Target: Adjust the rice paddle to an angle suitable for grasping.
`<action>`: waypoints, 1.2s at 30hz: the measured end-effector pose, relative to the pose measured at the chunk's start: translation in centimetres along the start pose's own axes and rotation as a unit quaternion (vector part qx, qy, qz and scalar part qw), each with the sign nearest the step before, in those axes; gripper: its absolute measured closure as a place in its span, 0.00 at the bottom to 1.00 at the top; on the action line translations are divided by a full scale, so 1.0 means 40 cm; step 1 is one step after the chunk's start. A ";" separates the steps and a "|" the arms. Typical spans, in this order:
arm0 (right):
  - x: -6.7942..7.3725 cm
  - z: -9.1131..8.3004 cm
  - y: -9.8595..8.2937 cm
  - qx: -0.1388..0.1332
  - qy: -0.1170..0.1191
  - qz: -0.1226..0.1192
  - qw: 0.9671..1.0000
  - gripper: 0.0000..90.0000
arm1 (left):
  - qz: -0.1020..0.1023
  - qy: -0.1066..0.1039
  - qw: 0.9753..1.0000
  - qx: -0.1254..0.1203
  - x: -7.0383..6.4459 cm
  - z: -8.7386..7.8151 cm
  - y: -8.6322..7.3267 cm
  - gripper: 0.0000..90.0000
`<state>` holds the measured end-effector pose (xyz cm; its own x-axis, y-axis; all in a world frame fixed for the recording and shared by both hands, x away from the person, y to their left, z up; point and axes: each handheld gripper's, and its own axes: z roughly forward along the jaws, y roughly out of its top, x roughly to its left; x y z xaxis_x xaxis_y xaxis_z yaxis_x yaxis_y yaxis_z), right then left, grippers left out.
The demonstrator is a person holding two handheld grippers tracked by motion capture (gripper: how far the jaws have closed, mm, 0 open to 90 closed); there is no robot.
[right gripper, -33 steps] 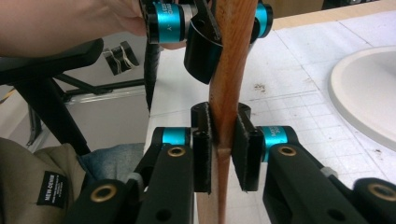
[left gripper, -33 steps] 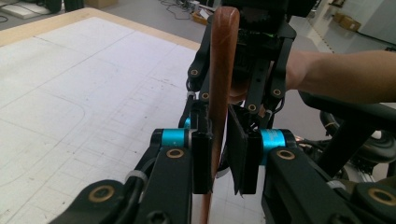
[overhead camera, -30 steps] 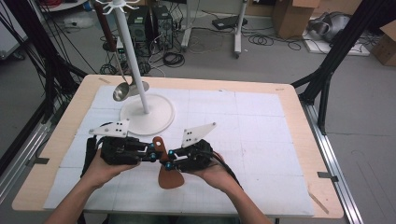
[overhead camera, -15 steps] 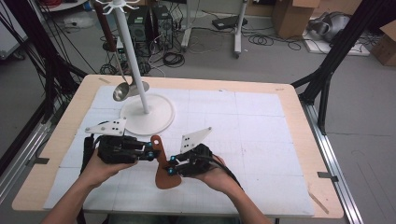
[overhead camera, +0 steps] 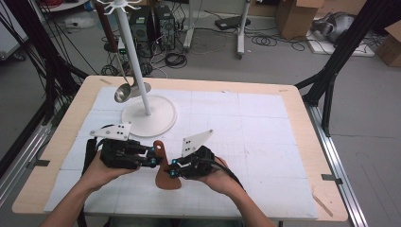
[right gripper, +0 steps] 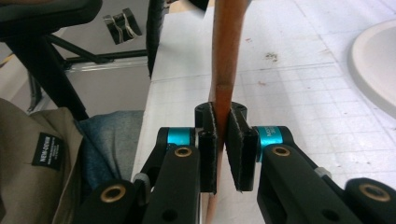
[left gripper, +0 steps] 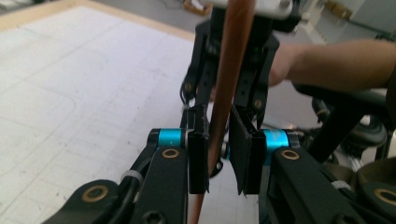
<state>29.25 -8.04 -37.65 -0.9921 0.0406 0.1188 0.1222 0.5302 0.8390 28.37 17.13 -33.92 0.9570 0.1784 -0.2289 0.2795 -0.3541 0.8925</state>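
A brown wooden spatula (overhead camera: 164,172) is held off the mat between my two grippers, near the table's front edge. My right gripper (overhead camera: 173,170) is shut on it, and its pads (right gripper: 237,149) press both faces of the spatula (right gripper: 227,56). From the other side my left gripper (overhead camera: 154,158) faces the right one, jaws standing around the spatula (left gripper: 229,79). The wood rests against one pad (left gripper: 198,161), with a thin gap to the other, so this gripper is open. Both grippers almost touch tip to tip.
A white rack (overhead camera: 140,71) on a round base (overhead camera: 163,120) stands at the back left of the mat, with a metal ladle (overhead camera: 122,92) hanging from it. The wooden table edge (overhead camera: 302,123) frames the white mat. Cables and boxes lie on the floor behind.
Both hands have shifted slightly with the spatula, which has tilted a little between them. The rack and ladle have not moved.
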 end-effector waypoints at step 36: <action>-0.007 -0.036 -0.006 -0.029 -0.006 0.022 0.999 0.72 | 0.010 0.033 0.999 -0.005 0.018 -0.033 0.040 0.91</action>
<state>29.55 -9.40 -37.11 -0.9859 0.0737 0.1503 0.1672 0.4777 0.8624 29.40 17.90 -32.12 0.9549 0.2321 -0.1853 0.2596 -0.3492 0.9004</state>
